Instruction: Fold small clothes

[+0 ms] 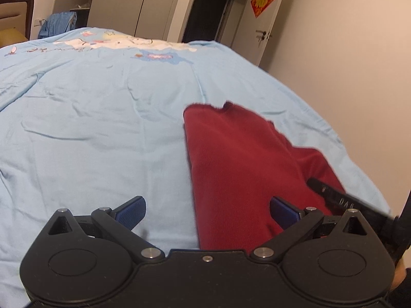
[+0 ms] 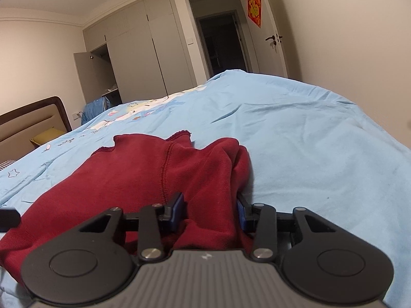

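A dark red knit garment (image 1: 236, 159) lies partly folded on the light blue bed cover (image 1: 102, 128); its left edge is a straight fold. My left gripper (image 1: 207, 213) hovers open over the garment's near left edge, with nothing between its blue pads (image 1: 131, 211). In the right wrist view the garment (image 2: 128, 174) bunches up on its right side. My right gripper (image 2: 210, 211) is shut on that bunched fold, and cloth fills the gap between its fingers. The right gripper's black body (image 1: 341, 200) shows over the garment's right part. A bit of the left gripper (image 2: 9, 218) shows at the left edge.
The bed cover (image 2: 308, 141) stretches wide to the left and far side, with a cartoon print (image 1: 123, 43) near the headboard (image 2: 38, 118). Beyond the bed stand a wardrobe (image 2: 143, 51), a dark doorway (image 2: 221, 43) and a door (image 1: 262, 25). Blue cloth (image 1: 56, 24) is piled at the far corner.
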